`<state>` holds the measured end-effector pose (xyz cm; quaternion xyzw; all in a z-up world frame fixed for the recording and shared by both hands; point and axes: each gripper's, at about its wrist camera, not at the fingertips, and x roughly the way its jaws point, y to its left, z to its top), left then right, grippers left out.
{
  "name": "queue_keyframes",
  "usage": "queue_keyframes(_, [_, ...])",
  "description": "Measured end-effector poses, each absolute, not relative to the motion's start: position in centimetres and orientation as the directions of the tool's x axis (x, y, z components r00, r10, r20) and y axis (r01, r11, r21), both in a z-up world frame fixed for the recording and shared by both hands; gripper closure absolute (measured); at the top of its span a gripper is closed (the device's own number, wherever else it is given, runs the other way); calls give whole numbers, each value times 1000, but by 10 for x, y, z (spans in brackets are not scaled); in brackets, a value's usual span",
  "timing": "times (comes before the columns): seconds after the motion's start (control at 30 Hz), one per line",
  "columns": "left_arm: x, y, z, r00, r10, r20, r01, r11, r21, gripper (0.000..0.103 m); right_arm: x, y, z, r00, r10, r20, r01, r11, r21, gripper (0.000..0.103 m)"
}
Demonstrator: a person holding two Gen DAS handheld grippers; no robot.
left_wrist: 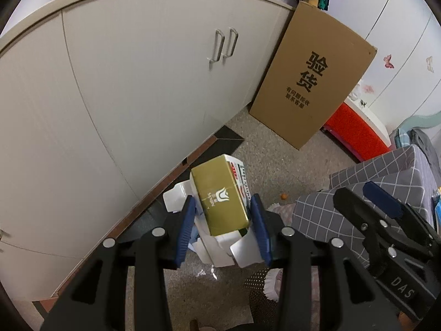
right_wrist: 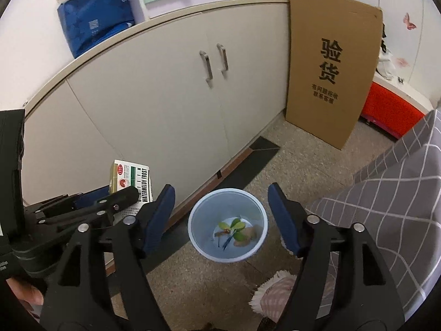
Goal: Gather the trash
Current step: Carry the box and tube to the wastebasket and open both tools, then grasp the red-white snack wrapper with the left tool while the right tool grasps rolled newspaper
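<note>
Flanking the bin: cabinet, cardboard sheet, checked cloth.

The gold box is glossy card with a metallic sheen, and the bin is smooth, pale, translucent plastic. The cabinet doors look matt with brushed metal handles, the floor rough and speckled. The leaning sheet is matt brown cardboard; the checked cover is cloth.
</note>
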<state>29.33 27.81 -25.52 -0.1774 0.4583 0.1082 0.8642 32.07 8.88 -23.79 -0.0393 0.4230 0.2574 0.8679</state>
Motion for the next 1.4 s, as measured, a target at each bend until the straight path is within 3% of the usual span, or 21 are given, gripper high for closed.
queue_keyframes(0.17, [302, 275, -258, 552, 24, -833, -338, 920, -197, 62, 319, 85, -234, 542, 390, -745, -462, 878, 123, 29])
queue_keyframes(0.57, [333, 258, -243, 584, 28, -811, -291, 940, -177, 58, 315, 59, -203, 720, 323, -614, -351, 933, 80, 20])
queue_keyframes(0.6, [334, 258, -242, 589, 28, -808, -293, 939, -181, 46, 316, 57, -202, 724, 320, -611, -342, 936, 84, 20])
queue_keyframes(0.63, [337, 259, -242, 587, 33, -809, -306, 934, -184, 23, 316, 55, -201, 727, 321, -607, -336, 937, 94, 20])
queue_keyframes(0.67, [337, 261, -241, 589, 40, -807, -324, 926, -191, 19, 316, 54, -200, 727, 324, -605, -334, 937, 100, 20])
queue_keyframes(1.03, [307, 263, -213, 632, 66, -772, -364, 905, -221, 19, 306, 42, -188, 727, 322, -607, -321, 940, 115, 20])
queue_keyframes(1.4, [275, 200, -158, 711, 32, -702, -247, 947, -207, 19, 267, -18, -149, 773, 306, -555, -264, 952, 158, 19])
